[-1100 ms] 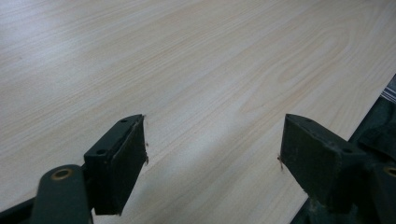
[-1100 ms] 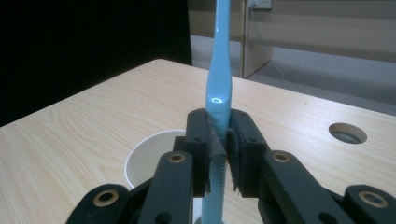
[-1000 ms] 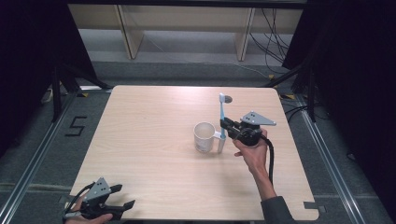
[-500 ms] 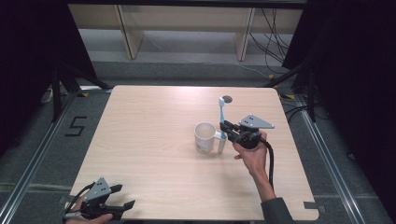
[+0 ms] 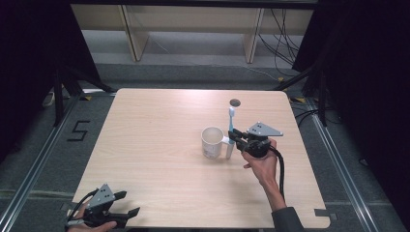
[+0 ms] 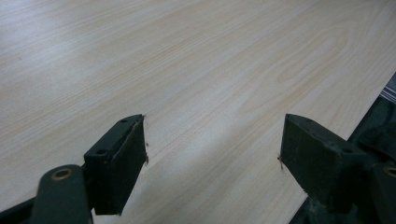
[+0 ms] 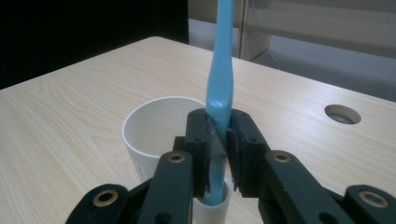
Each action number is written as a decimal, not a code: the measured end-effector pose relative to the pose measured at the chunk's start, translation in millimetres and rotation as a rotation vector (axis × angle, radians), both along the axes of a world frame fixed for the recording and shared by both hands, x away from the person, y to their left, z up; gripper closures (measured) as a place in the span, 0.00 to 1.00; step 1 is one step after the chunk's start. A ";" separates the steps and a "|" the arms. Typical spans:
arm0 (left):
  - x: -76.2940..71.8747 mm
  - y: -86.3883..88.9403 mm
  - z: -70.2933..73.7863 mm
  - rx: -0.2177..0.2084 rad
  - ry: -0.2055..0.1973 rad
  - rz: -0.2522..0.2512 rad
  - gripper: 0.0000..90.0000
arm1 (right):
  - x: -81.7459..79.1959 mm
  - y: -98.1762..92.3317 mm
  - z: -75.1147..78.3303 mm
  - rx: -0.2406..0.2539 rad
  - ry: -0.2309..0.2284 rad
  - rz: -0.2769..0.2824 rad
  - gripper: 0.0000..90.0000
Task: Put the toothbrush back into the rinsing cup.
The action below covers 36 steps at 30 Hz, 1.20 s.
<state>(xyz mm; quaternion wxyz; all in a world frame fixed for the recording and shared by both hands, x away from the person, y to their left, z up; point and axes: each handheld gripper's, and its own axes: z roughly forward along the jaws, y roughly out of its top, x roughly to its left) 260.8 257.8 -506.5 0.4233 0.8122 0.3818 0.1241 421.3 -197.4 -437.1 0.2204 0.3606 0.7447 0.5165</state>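
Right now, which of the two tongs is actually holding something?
The right tongs, beside the white mug: they are shut on the upright blue toothbrush. The left tongs are open above bare table near its front corner.

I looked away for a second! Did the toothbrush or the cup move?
Barely. The right gripper, shut on the blue toothbrush, shifted slightly toward the person, the brush upright throughout. The white mug stayed put beside it, and the left gripper stayed open at the table's near-left corner.

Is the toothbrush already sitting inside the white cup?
No, the blue toothbrush is clamped upright in the right tongs, on the near side of the white cup, outside its rim.
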 end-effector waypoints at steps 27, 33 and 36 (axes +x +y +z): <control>0.5 -0.8 -1.6 -0.013 0.003 -0.002 0.24 | -10.7 -5.4 -6.7 0.003 0.032 -0.010 0.85; 0.4 -0.7 -0.9 -0.007 0.010 -0.002 0.24 | -15.0 -7.7 -2.8 0.007 0.025 -0.010 0.79; 1.0 1.7 -0.3 0.021 0.004 -0.024 0.24 | -15.3 -10.8 -0.6 -0.014 -0.001 -0.008 0.75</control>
